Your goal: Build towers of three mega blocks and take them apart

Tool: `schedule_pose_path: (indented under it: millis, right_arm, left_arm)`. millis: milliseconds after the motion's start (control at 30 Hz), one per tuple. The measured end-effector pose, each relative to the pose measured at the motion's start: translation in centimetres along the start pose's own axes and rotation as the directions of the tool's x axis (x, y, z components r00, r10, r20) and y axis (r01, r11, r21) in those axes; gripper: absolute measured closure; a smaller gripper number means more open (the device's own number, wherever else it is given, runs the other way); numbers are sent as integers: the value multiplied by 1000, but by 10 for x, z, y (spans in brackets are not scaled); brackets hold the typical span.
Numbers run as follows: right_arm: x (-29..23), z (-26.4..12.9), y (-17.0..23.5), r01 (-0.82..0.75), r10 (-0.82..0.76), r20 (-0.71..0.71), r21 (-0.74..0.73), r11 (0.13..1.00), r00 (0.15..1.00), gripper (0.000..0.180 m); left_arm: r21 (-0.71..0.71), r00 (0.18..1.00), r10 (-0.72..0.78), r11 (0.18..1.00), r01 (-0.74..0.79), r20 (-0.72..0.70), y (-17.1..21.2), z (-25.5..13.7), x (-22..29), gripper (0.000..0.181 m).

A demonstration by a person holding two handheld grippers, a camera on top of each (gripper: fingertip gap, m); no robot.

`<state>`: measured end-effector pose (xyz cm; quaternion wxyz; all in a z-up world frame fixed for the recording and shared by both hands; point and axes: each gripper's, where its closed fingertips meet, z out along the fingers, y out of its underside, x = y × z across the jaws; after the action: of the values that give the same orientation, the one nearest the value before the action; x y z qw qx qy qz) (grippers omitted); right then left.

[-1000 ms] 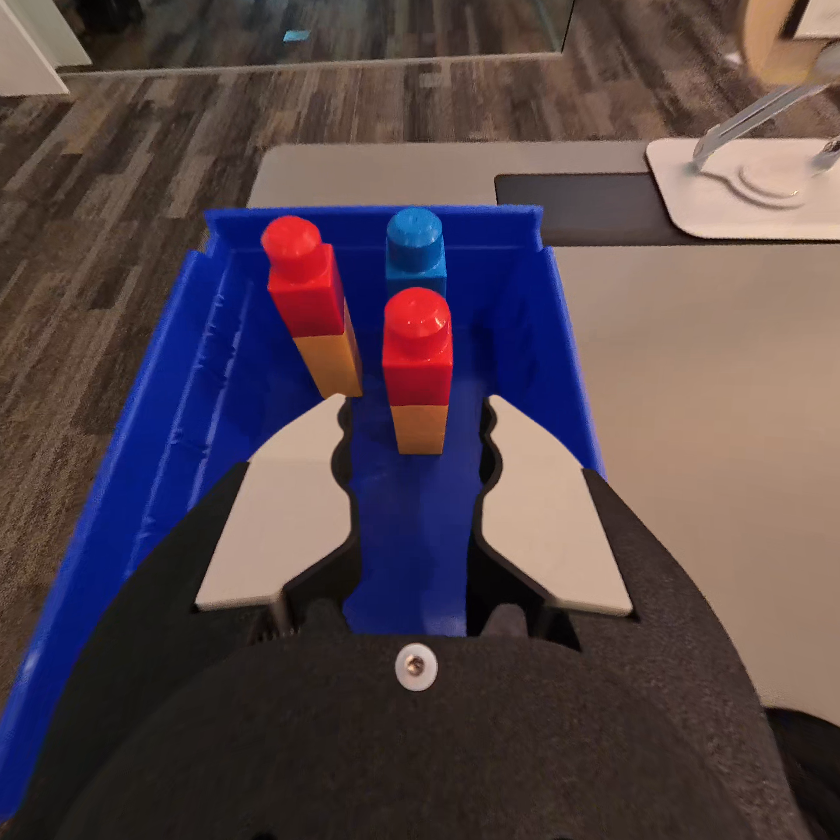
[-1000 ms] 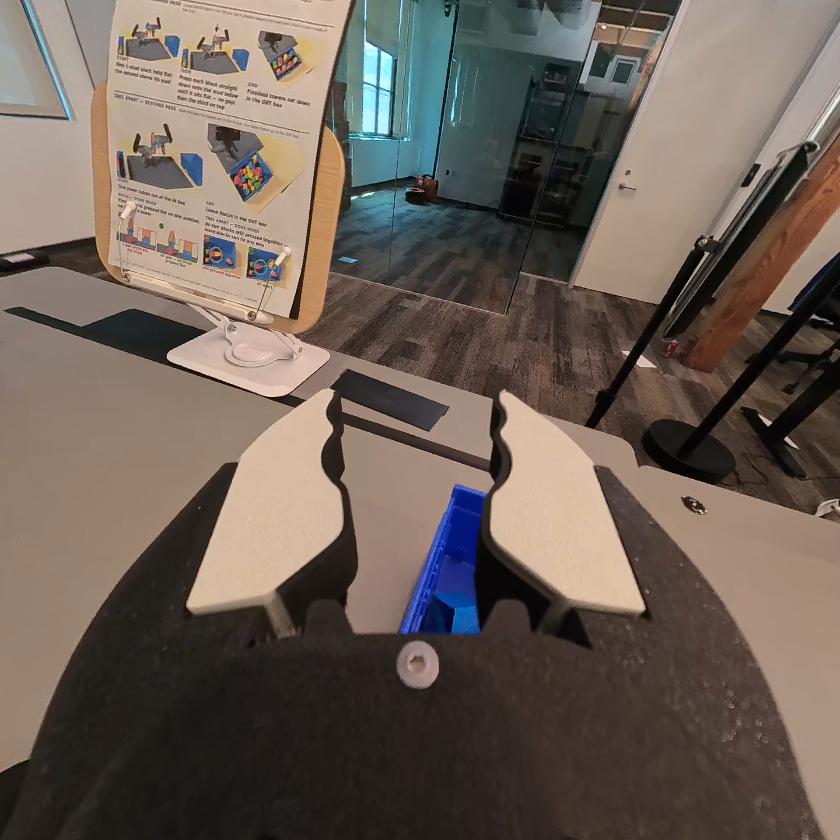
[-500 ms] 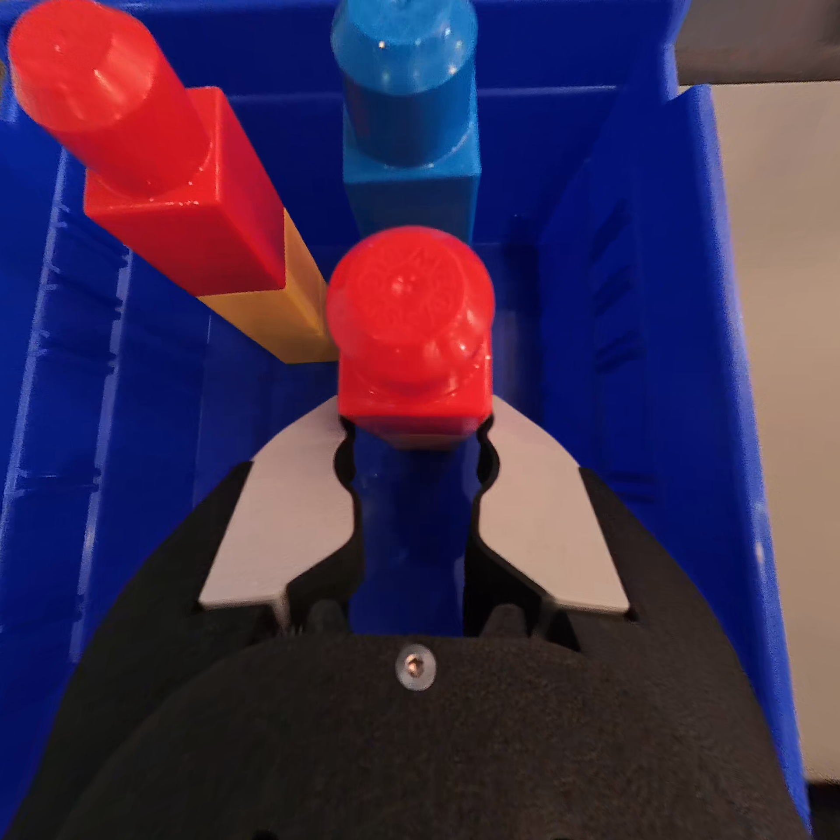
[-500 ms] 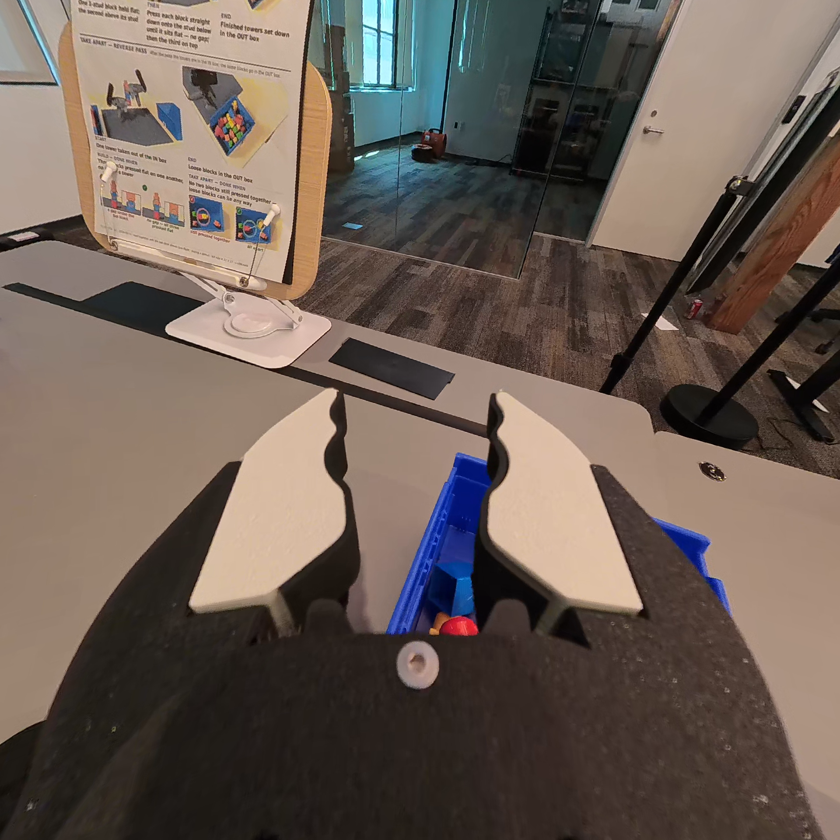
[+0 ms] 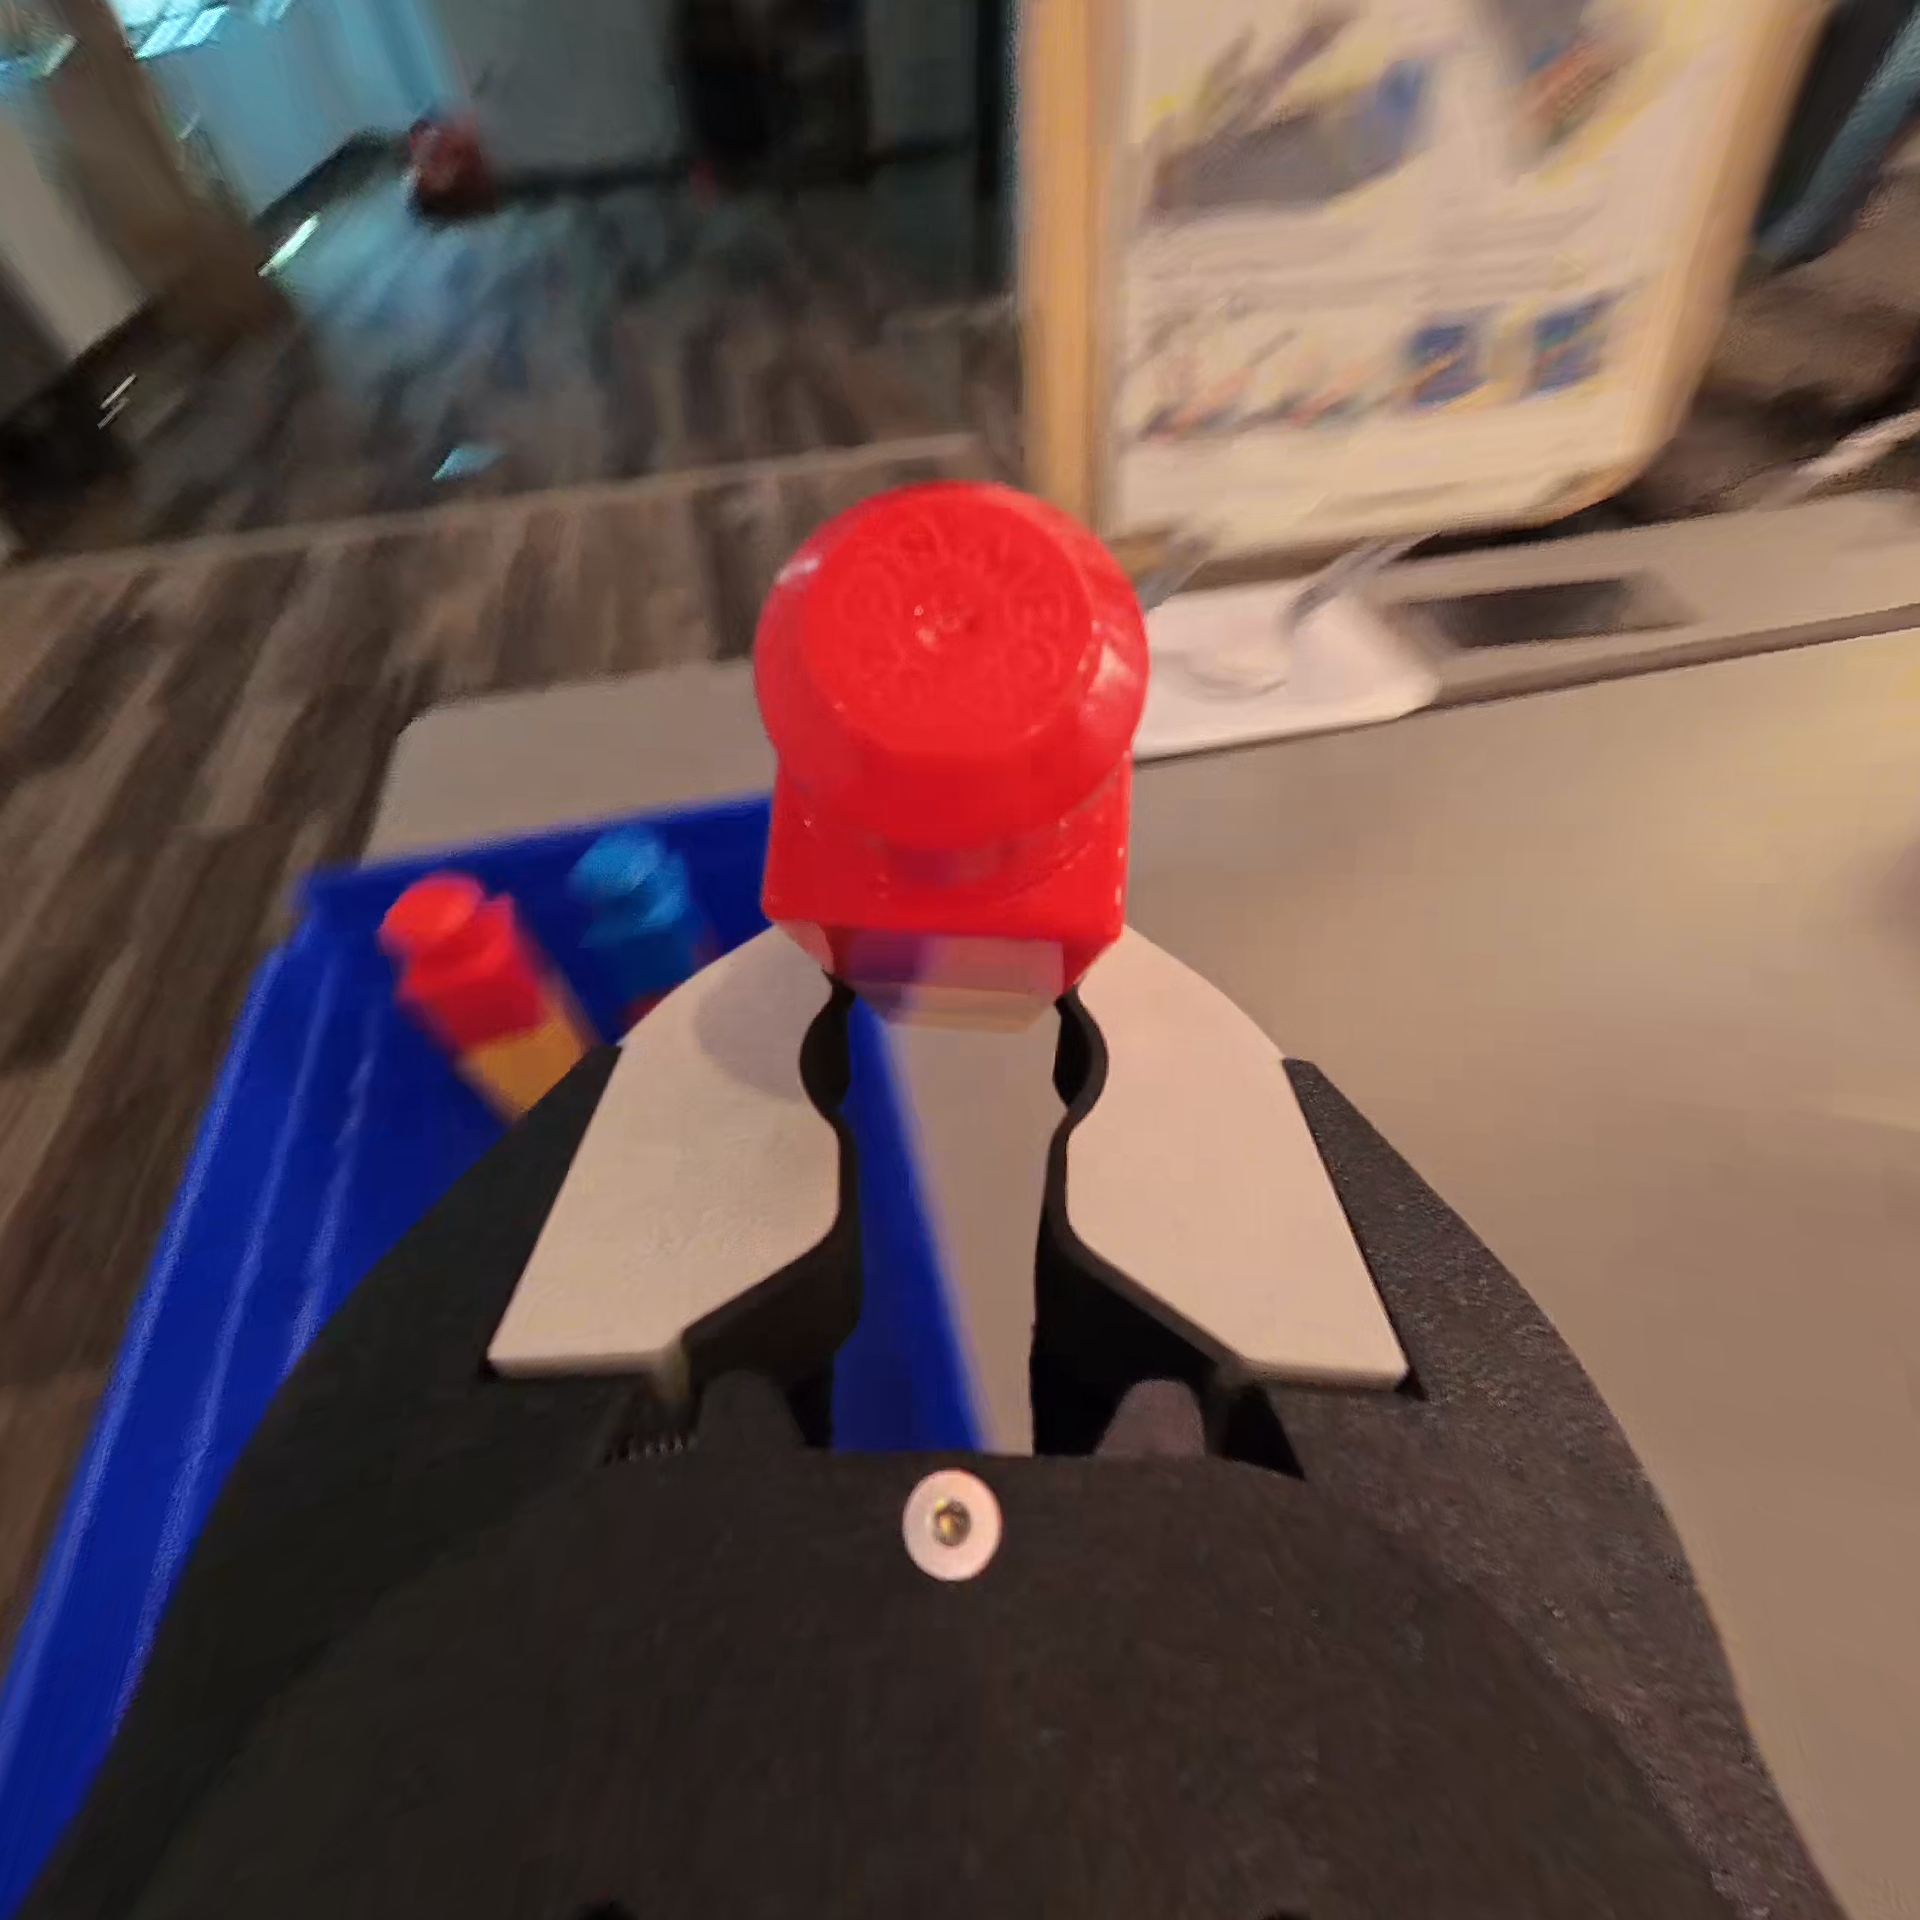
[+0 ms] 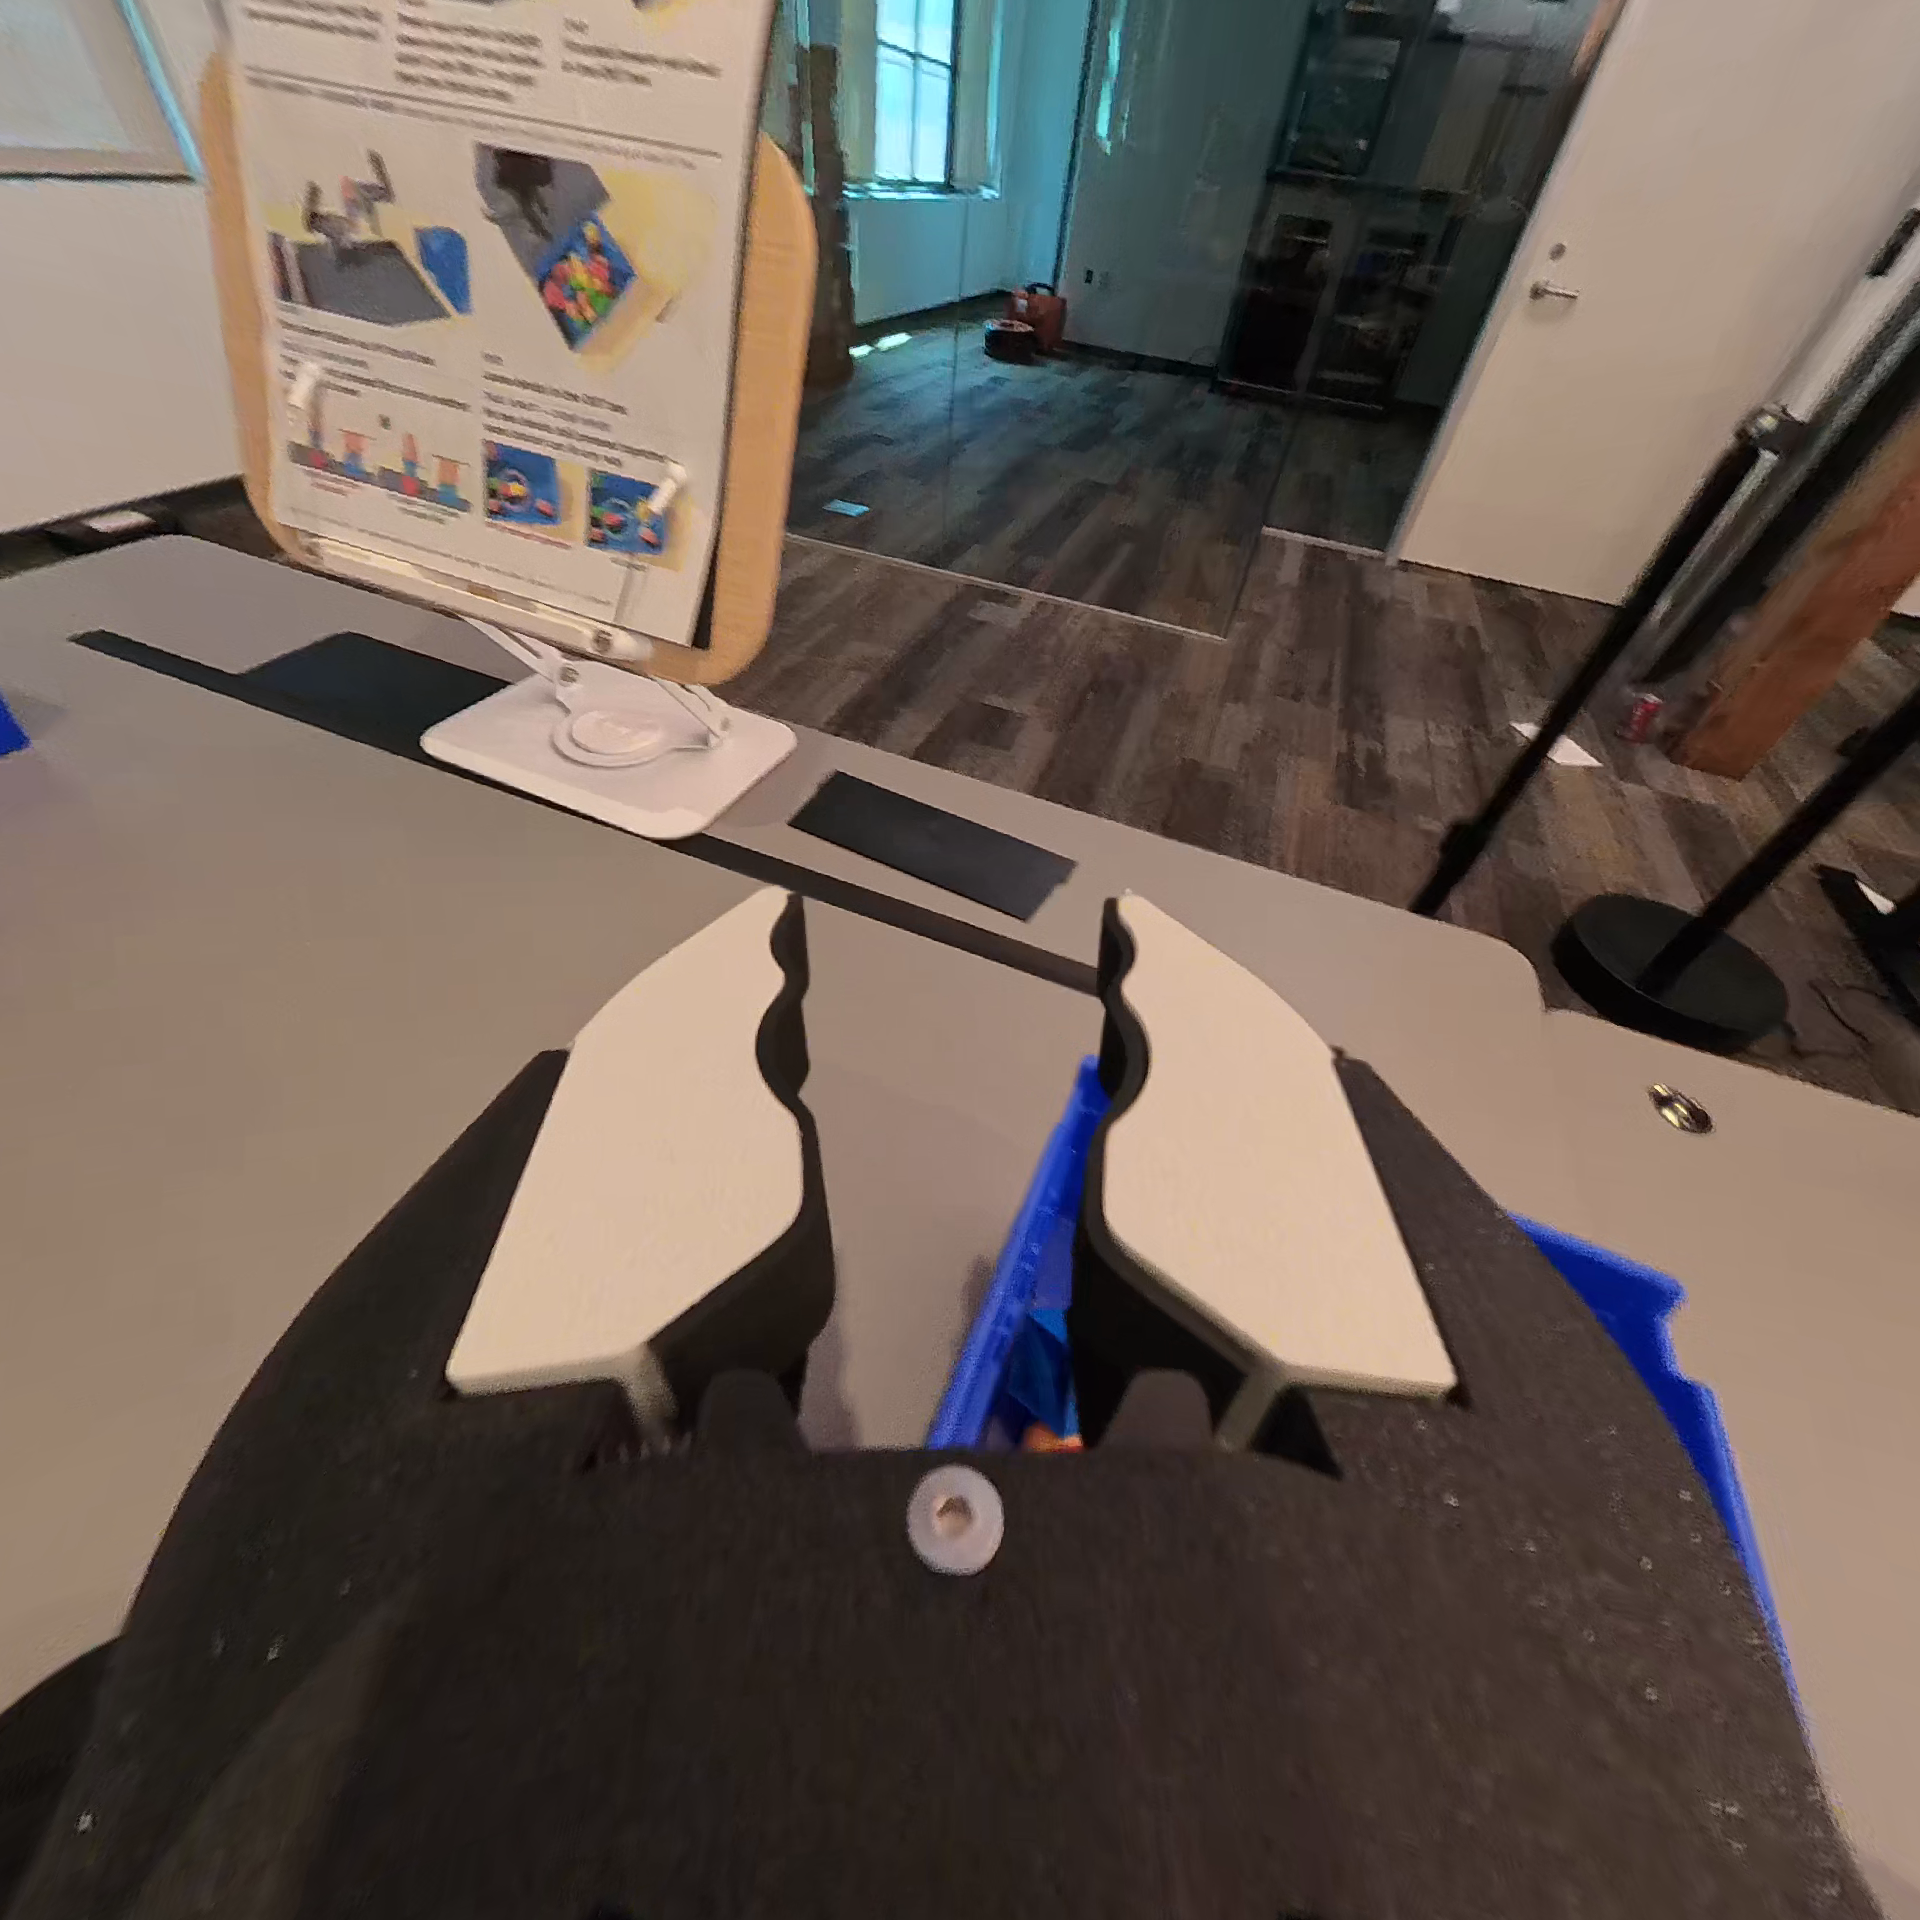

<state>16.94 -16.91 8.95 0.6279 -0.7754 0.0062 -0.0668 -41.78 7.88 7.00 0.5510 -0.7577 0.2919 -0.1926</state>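
Red-topped tower clamped upright between left gripper fingertips, lower blocks blurred. Red-over-yellow tower leaning and blue-topped tower standing in blue bin behind.

Both wrist views look forward, close over the table, sharing the instruction stand.

Printed writing shows on one thing only: the instruction sheet clipped to a wooden stand at the far side of the counter, with lines of small text and coloured picture panels. In the left wrist view the same sheet is blurred beyond reading.
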Motion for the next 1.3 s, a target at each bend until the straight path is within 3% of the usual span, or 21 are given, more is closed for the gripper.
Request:
schedule_pose_path:
  millis: [100,233,333,500,667,700,767,800,1000,1067,1300]
  right_arm:
    - [-37,9,-18,41,-47,138,43,998,989,127]
    - [-123,9,-53,100,-172,434,184,978,884,126]
    - [-188,0,-77,81,-250,616,289,954,747,123]
    - [-258,-4,-94,6,-264,772,319,948,578,114]
    - [-284,8,-78,17,-203,852,223,975,483,114]
    - [-288,10,-76,7,-184,865,204,979,466,118]
    - [-296,14,-68,16,-139,899,146,989,415,142]
    - [-298,17,-64,21,-112,911,113,993,397,142]
    - [-304,29,-57,-6,-25,928,29,1000,371,143]
    - [-306,30,-54,17,-36,928,32,999,371,143]
    - [-309,29,-54,11,-16,933,13,1000,361,143]
  left_arm:
    - [140,947,39,990,7,-319,-58,-11,91,145]
    - [181,714,57,978,99,-698,-99,-16,204,144]
    - [129,556,52,987,100,-829,-108,-6,265,145]
    - [90,397,50,992,84,-917,-111,9,333,145]
    - [88,360,46,991,101,-932,-101,20,351,145]
    - [76,342,40,993,91,-939,-97,21,353,145]
    - [64,306,28,992,108,-952,-95,19,353,145]
    - [69,313,25,989,129,-949,-96,21,351,145]
    - [71,320,8,980,187,-948,-93,29,341,143]
    - [71,294,12,979,192,-956,-95,26,341,143]
    - [113,318,56,980,164,-947,-94,25,340,146]
